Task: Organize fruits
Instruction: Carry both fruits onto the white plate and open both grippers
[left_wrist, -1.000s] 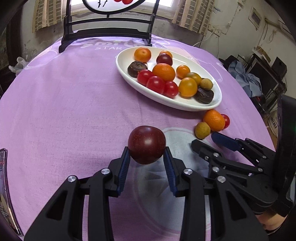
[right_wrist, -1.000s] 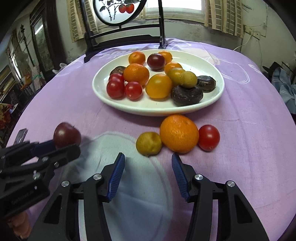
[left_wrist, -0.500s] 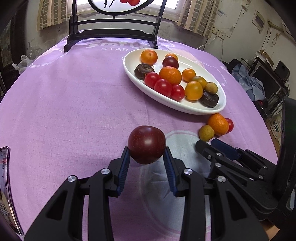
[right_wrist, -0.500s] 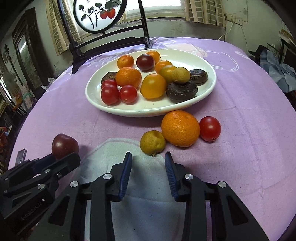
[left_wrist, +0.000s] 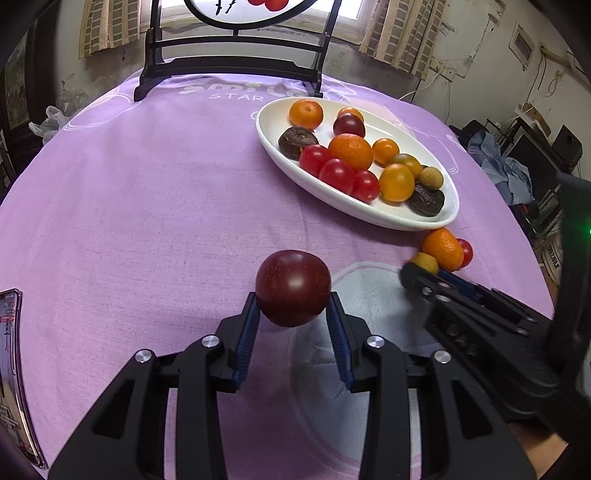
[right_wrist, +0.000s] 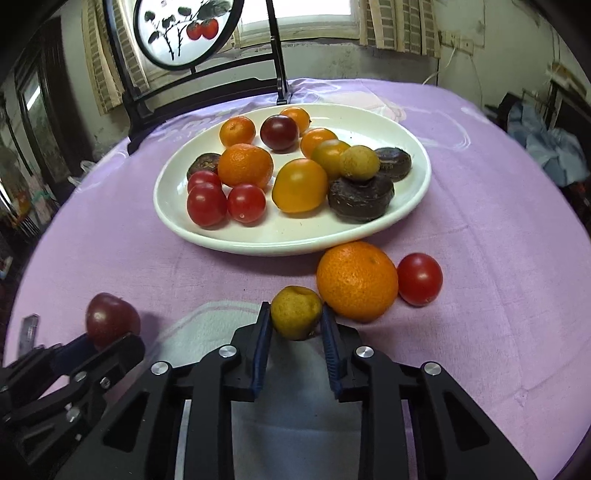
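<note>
- The cloth (right_wrist: 480, 206) over the surface is matt purple woven fabric.
- The dish (right_wrist: 295, 240) looks like glossy white ceramic.
- The plum (left_wrist: 293, 288) has smooth, shiny skin.
- The orange (right_wrist: 356, 280) is dimpled.
- The fingers (left_wrist: 245, 332) carry ribbed blue pads on matt black plastic.

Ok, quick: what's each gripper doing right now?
Left gripper: shut on the dark red plum.
Right gripper: jaws have just been closing, now shut on the small yellow-green fruit.

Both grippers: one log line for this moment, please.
left gripper: shut on plum | right gripper: just closed on yellow fruit | plate: part-filled
</note>
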